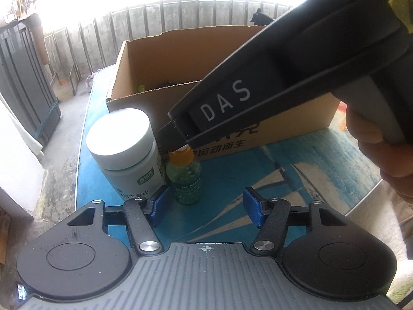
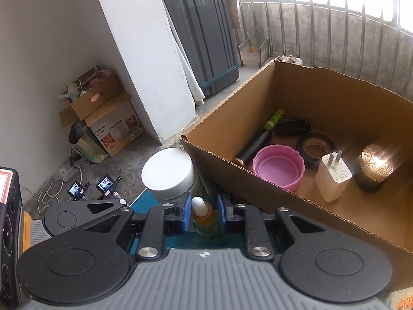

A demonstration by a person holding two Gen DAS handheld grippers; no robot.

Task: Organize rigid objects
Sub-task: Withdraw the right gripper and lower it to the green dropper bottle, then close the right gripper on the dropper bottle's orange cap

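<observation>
Right gripper (image 2: pixel 201 213) clamped on a small dropper bottle (image 2: pixel 204 219) beside the box (image 2: pixel 219 165).

Green glass, orange collar, white rubber bulb, green label with print too small to read; upright on the blue table (image 1: pixel 271 170), just beside a white-capped jar (image 1: pixel 124 147) and close to the box front. Blue pads (image 2: pixel 183 214) pressed against the collar on both sides. Left gripper (image 1: pixel 204 204) half open, nothing between its fingers, low before the bottle and jar. "DAS" in white on the right gripper's body; black Chinese print on the box front; green tag and Chinese characters on the jar; "Panasonic" on a floor carton (image 2: pixel 113 131).
</observation>
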